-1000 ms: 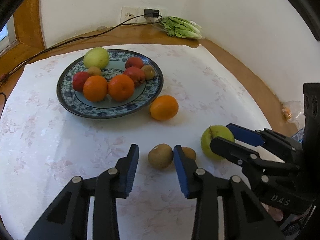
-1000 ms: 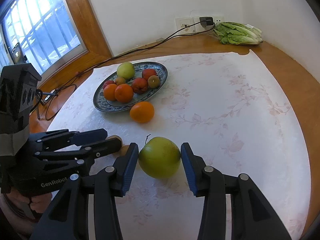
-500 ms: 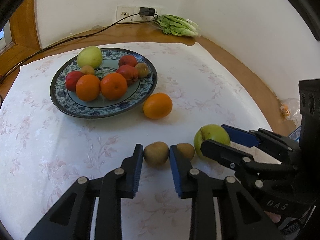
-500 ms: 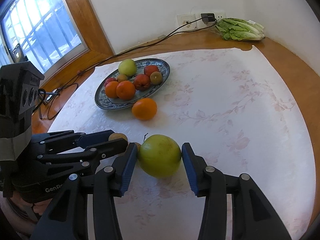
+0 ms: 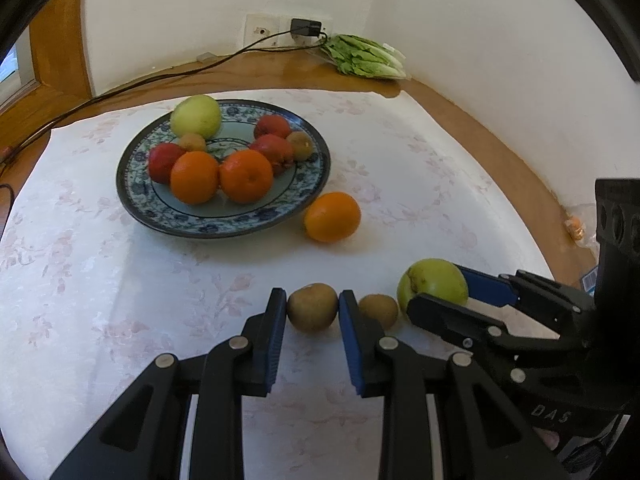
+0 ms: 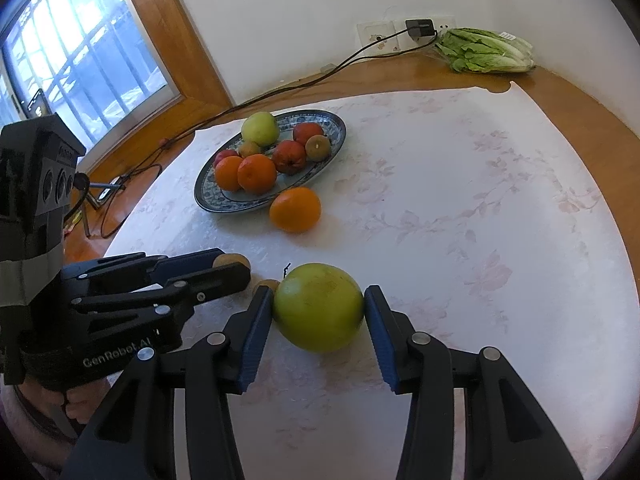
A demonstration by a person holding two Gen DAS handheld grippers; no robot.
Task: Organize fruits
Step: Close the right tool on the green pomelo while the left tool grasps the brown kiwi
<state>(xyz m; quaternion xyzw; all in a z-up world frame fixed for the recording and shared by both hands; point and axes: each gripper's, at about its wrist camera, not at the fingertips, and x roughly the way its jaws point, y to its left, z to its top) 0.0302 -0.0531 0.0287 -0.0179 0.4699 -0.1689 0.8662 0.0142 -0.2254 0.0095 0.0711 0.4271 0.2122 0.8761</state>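
On the worktop [image 5: 440, 168], near the front edge, our left tool [image 5: 313, 308] pinches a brown kiwi [image 5: 312, 306] between its blue pads. Our right tool [image 6: 319, 308] squeezes a green apple [image 6: 319, 307] just beside it (a second small kiwi [image 5: 378, 309] sits between them). Farther back, one orange [image 5: 332, 217] lies next to the full plate [image 5: 224, 226].

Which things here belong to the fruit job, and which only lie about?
Job:
- round brown kiwi in left claw
- big green apple in right claw
- second small brown kiwi
- loose orange
- blue patterned china plate

Lying about:
- bagged green lettuce
- black charger
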